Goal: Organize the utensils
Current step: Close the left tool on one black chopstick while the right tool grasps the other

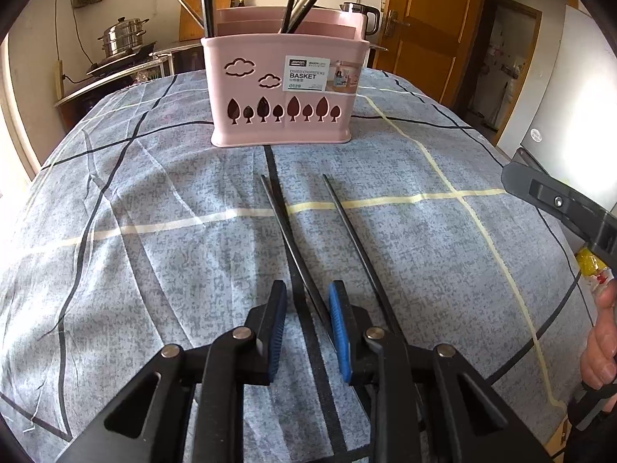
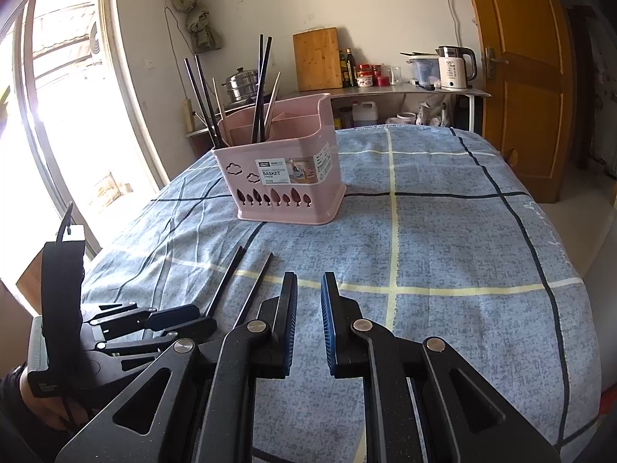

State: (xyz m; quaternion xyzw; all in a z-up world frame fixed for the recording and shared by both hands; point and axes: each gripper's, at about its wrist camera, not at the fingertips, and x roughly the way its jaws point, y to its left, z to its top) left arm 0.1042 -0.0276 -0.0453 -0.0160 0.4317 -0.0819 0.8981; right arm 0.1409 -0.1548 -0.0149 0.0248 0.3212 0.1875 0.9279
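Straddling one chopstick (image 1: 297,266) short of the basket (image 1: 285,92), my left hand-held gripper (image 1: 308,332) stands spread, not pinching; closing off-centre could flick it into its neighbour (image 1: 358,247).

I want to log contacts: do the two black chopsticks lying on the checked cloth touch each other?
Apart. In the left wrist view the left chopstick and the right chopstick show cloth between them along their visible length.

Pink basket (image 1: 285,88); black chopsticks (image 1: 354,239); blue-grey checked cloth (image 1: 154,254)
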